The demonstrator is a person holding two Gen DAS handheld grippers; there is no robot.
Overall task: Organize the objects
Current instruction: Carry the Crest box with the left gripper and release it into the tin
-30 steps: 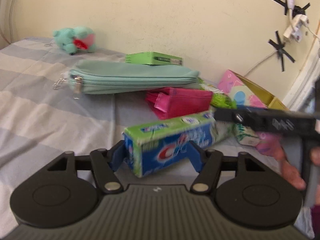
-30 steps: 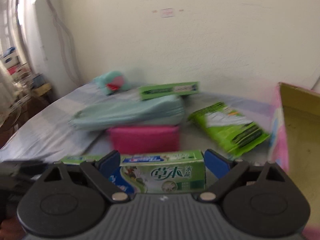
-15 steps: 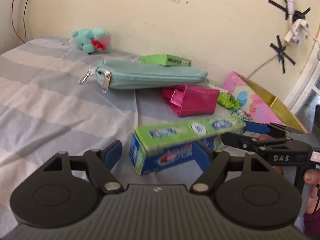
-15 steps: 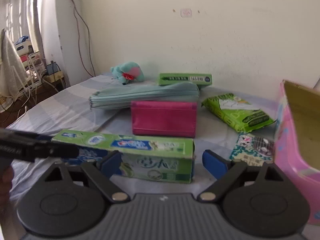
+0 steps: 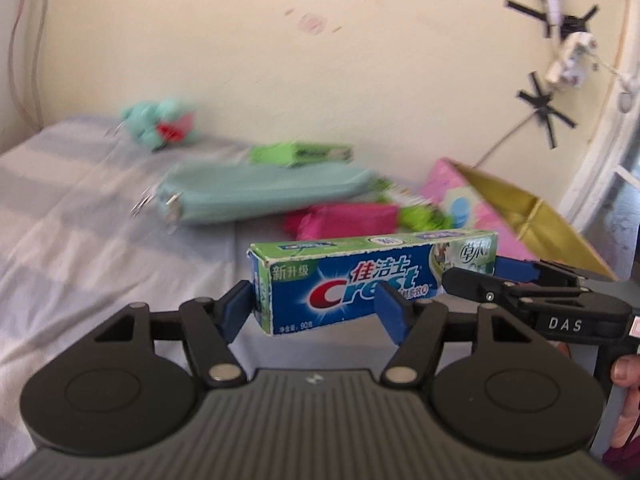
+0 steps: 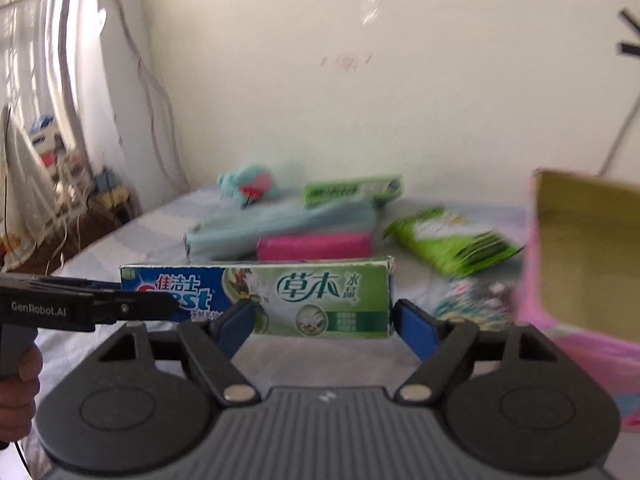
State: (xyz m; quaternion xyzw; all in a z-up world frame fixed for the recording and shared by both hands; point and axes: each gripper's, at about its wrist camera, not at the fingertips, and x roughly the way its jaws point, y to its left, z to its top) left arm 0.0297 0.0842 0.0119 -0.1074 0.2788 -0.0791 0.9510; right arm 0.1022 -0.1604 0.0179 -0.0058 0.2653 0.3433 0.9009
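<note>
Where the box lies, left wrist view: the toothpaste box [image 5: 360, 276] sits crosswise just ahead of the left gripper [image 5: 314, 308], long axis running left to right and slightly away at the right end, above the striped bed [image 5: 80, 240].
Left tool: jaws closing with the left end of the box between them. One pad is at the end flap and the other crosses the printed front. I cannot tell whether they press on it.
Right tool, same view: the right gripper [image 5: 476, 274] reaches in from the right and straddles the far right end, one finger in front and one blue pad behind.
Target side: the pink carton [image 5: 444, 184] with the gold lining stands open to the right and further back.

Box, right wrist view: the toothpaste box [image 6: 312, 292] again lies broadside, its green right end nearest this camera.
Right tool: the right gripper [image 6: 324, 320] has jaws fairly wide and closing. One pad overlaps the front face and the other is just beside the end flap. A firm grip cannot be made out.
Left tool, same view: the left gripper [image 6: 148, 298] comes in from the left at the blue end.
Relation that counts: each hand has one end. The pink carton [image 6: 536, 280] is near right, so the right hand is the closer one, and I judge the box would need to travel end-first along its long axis to get in.
</note>
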